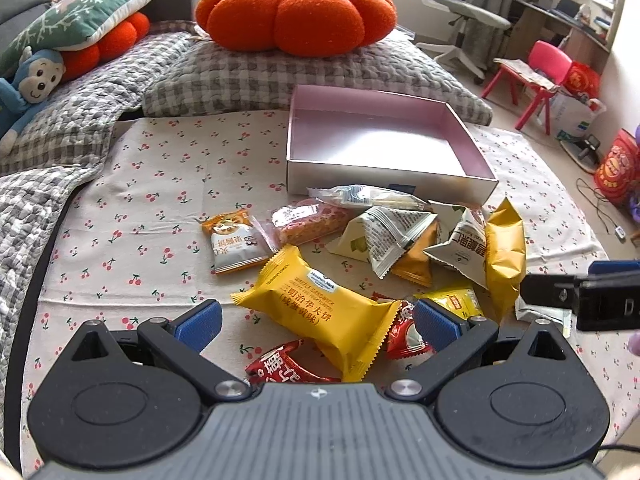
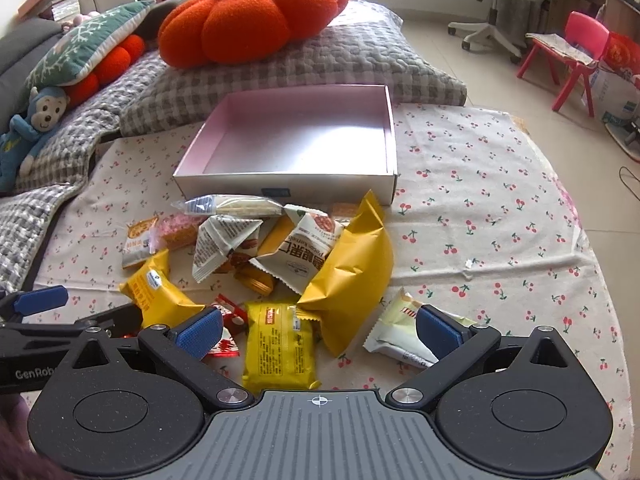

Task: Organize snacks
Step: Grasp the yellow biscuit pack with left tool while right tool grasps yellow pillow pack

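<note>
A heap of wrapped snacks lies on the cherry-print cloth in front of an empty pink-lined box, also in the right wrist view. My left gripper is open, its blue pads on either side of a yellow waffle-sandwich pack, with red candy wrappers beneath. My right gripper is open above a small yellow packet, next to a large plain yellow bag and a pale green-white pack. White triangular packs sit mid-heap.
An orange pumpkin cushion lies on a checked grey pillow behind the box. A blue monkey toy and more cushions are at the far left. A pink chair and an office chair stand on the floor to the right.
</note>
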A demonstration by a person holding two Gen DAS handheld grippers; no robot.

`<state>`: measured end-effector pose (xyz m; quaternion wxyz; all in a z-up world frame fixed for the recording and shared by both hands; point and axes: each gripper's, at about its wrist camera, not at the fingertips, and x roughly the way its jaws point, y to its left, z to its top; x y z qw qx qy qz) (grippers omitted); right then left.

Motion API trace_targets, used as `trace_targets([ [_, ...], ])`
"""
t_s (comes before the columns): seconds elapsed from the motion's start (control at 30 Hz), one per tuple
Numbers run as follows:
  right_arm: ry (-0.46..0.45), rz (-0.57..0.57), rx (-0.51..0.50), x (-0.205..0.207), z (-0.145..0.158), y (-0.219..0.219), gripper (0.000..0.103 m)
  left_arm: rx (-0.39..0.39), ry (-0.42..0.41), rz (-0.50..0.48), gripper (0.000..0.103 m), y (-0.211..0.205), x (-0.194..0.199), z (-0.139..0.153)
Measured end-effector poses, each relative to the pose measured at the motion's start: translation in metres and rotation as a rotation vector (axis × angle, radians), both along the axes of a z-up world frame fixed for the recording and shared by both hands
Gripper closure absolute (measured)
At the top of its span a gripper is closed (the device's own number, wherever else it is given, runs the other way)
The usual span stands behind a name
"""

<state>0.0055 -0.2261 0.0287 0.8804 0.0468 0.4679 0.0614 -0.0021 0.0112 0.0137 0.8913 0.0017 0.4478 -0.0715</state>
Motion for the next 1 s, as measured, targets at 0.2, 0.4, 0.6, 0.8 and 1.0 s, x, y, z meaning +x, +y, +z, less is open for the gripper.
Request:
trace_targets([
  [0.2, 0.011, -0.006, 0.044, 0.005, -0.008, -0.005, 0.000, -0.014, 0.023, -0.033, 0.000, 0.002, 0.002, -0.005],
  [0.4, 0.006, -0.018, 0.085, 0.006, -0.016, -0.012, 0.002, -0.042, 0.061, -0.051, 0.000, 0.007, 0.003, -0.012],
  [0.6, -0.066, -0.058, 0.095, 0.006, -0.018, -0.027, 0.001, -0.088, 0.094, -0.051, 0.003, 0.022, 0.007, -0.021],
  [0.8, -0.054, -0.050, 0.122, 0.009, -0.030, -0.039, 0.001, -0.159, 0.087, -0.129, 0.012, 0.037, 0.012, -0.034],
  [1.0, -0.018, 0.014, 0.197, 0.003, -0.037, -0.039, 0.001, -0.188, 0.044, -0.212, 0.016, 0.049, 0.012, -0.045],
])
